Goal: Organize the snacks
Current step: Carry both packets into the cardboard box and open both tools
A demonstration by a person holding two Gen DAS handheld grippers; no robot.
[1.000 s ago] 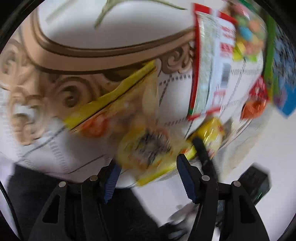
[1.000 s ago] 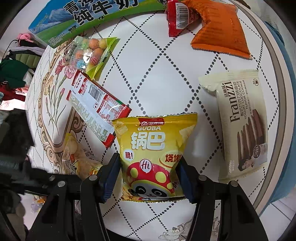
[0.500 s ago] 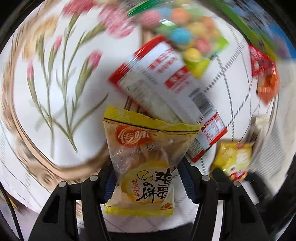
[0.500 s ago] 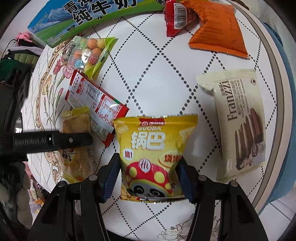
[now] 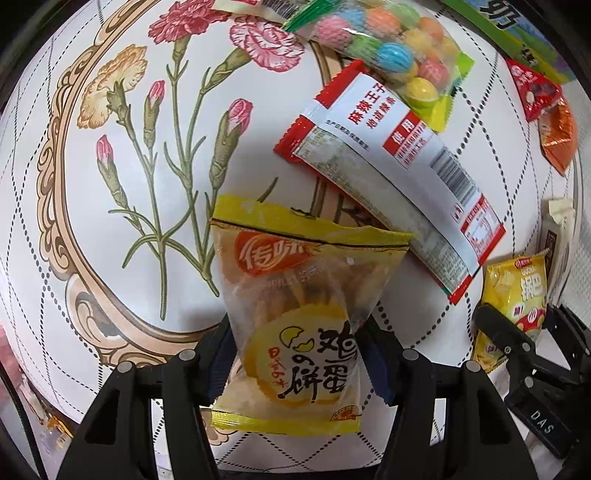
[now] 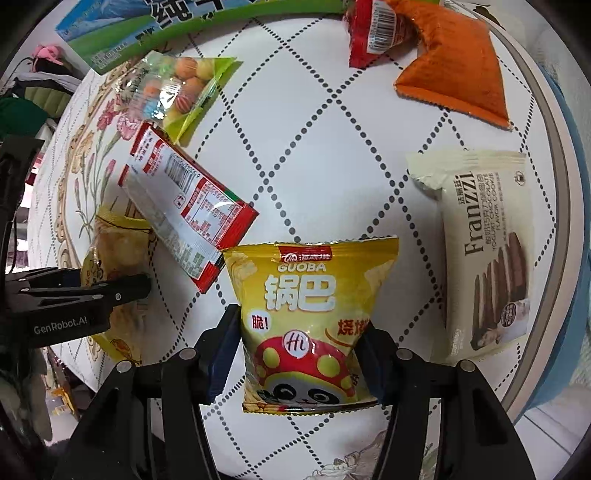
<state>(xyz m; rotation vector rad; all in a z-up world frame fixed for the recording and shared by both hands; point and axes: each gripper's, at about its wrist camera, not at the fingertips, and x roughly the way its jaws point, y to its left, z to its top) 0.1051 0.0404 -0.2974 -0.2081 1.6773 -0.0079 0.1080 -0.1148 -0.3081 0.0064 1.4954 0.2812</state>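
My left gripper (image 5: 295, 354) is shut on a yellow egg-cracker packet (image 5: 295, 306), held just over the flowered table edge; it also shows in the right wrist view (image 6: 110, 258). My right gripper (image 6: 299, 354) is shut on a yellow Guoba chip bag (image 6: 310, 314), which also shows in the left wrist view (image 5: 517, 291). A red-and-white packet (image 5: 399, 184) lies beside both, its end by the cracker packet's top.
On the round table (image 6: 332, 166) lie a candy-ball bag (image 6: 177, 88), a cream Franzzi cookie pack (image 6: 484, 254), an orange pouch (image 6: 454, 62), a small red packet (image 6: 373, 33) and a green-blue milk carton (image 6: 147, 29). The table rim (image 6: 554, 147) runs at right.
My left gripper swung from the table's edge up over the flowered top, carrying the cracker packet beside the red-and-white packet. The right gripper and chip bag barely moved.
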